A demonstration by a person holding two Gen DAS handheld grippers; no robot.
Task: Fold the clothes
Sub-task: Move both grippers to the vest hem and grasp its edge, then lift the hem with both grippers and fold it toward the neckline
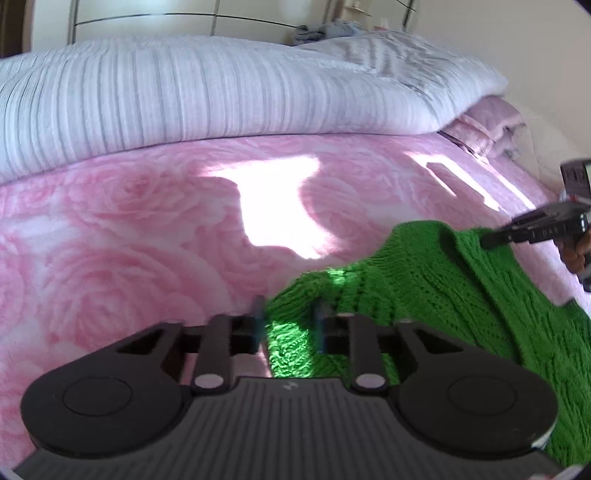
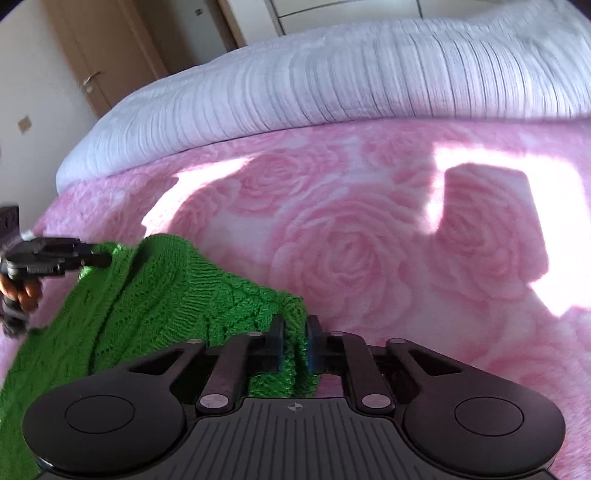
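A green knitted sweater point(image 1: 461, 295) is held up over a pink rose-patterned blanket point(image 1: 129, 240). My left gripper point(image 1: 290, 314) is shut on one corner of the sweater's edge. My right gripper point(image 2: 294, 328) is shut on the other corner; it also shows in the left wrist view point(image 1: 491, 240) at the right, pinching the knit. In the right wrist view the sweater point(image 2: 147, 295) hangs to the left, stretched towards the left gripper point(image 2: 103, 260), which grips its far corner. The lower part of the sweater is out of view.
A thick white ribbed duvet point(image 1: 184, 99) is piled along the far side of the bed. Folded pink bedding point(image 1: 487, 125) lies at its right end. Wardrobe doors point(image 1: 147, 18) stand behind. A wooden door point(image 2: 103, 55) is at far left. Sunlit patches fall on the blanket point(image 2: 369, 240).
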